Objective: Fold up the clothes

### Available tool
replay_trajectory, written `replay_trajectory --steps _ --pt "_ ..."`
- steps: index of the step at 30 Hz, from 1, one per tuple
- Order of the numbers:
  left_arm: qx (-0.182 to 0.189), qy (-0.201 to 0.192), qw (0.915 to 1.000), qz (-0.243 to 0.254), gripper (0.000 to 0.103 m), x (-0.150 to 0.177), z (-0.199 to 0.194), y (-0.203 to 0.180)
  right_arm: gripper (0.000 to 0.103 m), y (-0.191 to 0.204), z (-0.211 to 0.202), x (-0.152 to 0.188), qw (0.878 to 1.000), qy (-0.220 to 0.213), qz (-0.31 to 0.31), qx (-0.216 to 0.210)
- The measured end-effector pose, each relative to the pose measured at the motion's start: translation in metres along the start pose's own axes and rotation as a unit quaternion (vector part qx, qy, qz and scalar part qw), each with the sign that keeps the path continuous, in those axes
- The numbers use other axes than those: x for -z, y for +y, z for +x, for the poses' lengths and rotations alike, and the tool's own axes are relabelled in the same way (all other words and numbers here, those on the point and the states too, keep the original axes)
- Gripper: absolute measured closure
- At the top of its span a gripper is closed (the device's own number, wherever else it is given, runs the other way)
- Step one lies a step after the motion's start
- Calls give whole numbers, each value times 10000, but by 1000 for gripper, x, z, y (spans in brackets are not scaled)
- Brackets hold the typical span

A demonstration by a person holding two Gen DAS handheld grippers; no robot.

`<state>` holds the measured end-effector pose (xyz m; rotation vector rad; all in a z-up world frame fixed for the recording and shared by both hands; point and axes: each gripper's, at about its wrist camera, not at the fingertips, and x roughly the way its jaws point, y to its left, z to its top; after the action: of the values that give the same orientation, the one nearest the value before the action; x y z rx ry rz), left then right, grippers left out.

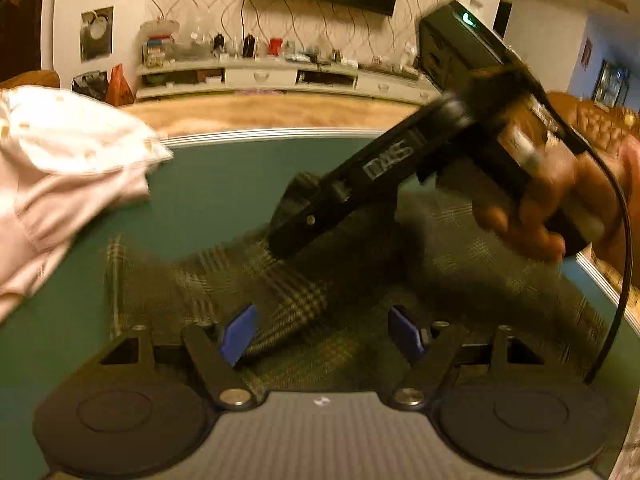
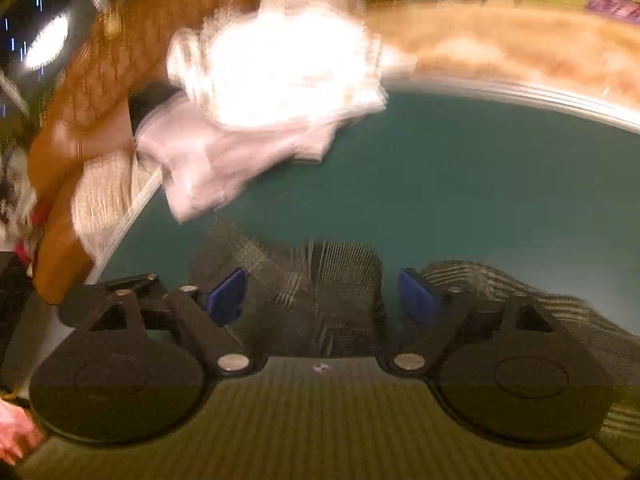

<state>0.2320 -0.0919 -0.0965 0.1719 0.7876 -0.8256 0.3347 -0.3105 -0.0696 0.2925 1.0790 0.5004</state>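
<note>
I'm looking down my left gripper (image 1: 322, 334) now, and its blue pads (image 1: 239, 334) stand wide apart with nothing pinched. Plaid trousers (image 1: 248, 280) lie flat on the green table (image 1: 208, 200), spreading out ahead of the fingers and running in under them. One folded edge of the plaid cloth sits right beside the left-hand pad; I can't tell if it touches.

Ahead and to the right of these fingers, my right hand (image 1: 560, 208) holds the other gripper, its black body slanting down, tip low over the trousers. The tip is blurred there, so that view tells me nothing about its jaws.

Up and to the left of the left fingers sits a heap of pale pink clothing (image 1: 60, 168), resting on the table's far corner, well apart from the pads.

Switching to the right wrist view: very smeared picture. The right gripper (image 2: 322, 296) shows its blue pads (image 2: 226, 294) spread apart, the plaid trousers (image 2: 344, 292) lying between and below them, with no pad pressing on the cloth that I can make out. More plaid runs off to the right of the right-hand pad. Beyond the fingers is bare green table (image 2: 480, 184), and further up-left the pale clothing heap (image 2: 256, 112), glaring white under the light, at the table's edge by a brown sofa (image 2: 100, 92).
</note>
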Motion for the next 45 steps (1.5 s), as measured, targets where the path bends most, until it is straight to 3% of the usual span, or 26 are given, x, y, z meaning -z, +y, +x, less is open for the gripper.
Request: replay_trajectory --steps 1,2,4,8,10,11,13,15,17,19,22,25,27,31,33,34,35,37,39,40,45 --pt "-11 32 10000 19 25 5 1 -1 50 4 5 1 9997 125 -97 179" --pt "-25 -9 10000 2 25 8 -1 -1 62 10 5 5 9989 94 -306 342" --pt "-64 -105 9999 -35 26 13 -4 -3 72 24 0 17 9966 9 -687 462" --pt "-462 -772 9958 -190 27 23 -20 -5 85 58 -26 47 9746 -1092 -1756 856" --pt "-400 -762 9959 -289 27 29 -19 -4 85 61 -39 54 9610 -1778 -1807 1102" --pt "-344 -677 9966 -314 27 32 -16 -4 79 57 -39 51 9585 -1930 -1657 1286" --pt "-464 -504 9973 -271 27 34 -12 -7 56 41 -25 38 9627 -1806 -1157 1651" --pt "-561 -413 9973 -253 27 34 -11 -9 56 29 -9 32 9535 -1786 -976 2224" --pt "-689 -345 9968 -211 27 32 -10 -11 46 21 -3 32 9421 -1884 -889 2628" --pt "-871 -291 9955 -213 27 28 -12 -13 46 11 -19 39 9392 -2260 -554 2527" --pt "-592 -637 9956 -348 27 13 -22 -15 46 9 -58 57 9384 -2724 -219 2115" --pt "-621 -625 9958 -247 26 -13 -8 -26 46 14 -77 76 9529 -2461 -522 1695" --pt "-883 -438 9946 -331 26 -27 16 -28 46 18 -66 82 9608 -2040 -687 1747" --pt "-1589 -15 9859 -520 22 -36 55 -23 46 12 -32 84 9615 -1687 -477 2117" --pt "-1880 -46 9812 -445 18 -35 59 -22 41 5 -21 85 9638 -1705 -265 2031" --pt "-1947 -64 9796 -491 16 -35 57 -19 31 2 -18 84 9645 -1728 -149 1991" --pt "-2012 -81 9781 -534 14 -35 56 -15 28 -1 -20 83 9652 -1743 -24 1950" --pt "-2108 -102 9758 -575 12 -34 52 -14 28 -10 -36 89 9672 -1940 232 1625" --pt "-2204 -123 9734 -616 12 -32 49 -12 28 -25 -56 104 9586 -2372 581 1466" --pt "-2262 -135 9719 -640 12 -32 47 -11 28 -34 -65 113 9503 -2548 813 1594" --pt "-2770 -227 9563 -911 12 -29 44 0 30 -55 -70 135 9266 -2204 1000 2877"
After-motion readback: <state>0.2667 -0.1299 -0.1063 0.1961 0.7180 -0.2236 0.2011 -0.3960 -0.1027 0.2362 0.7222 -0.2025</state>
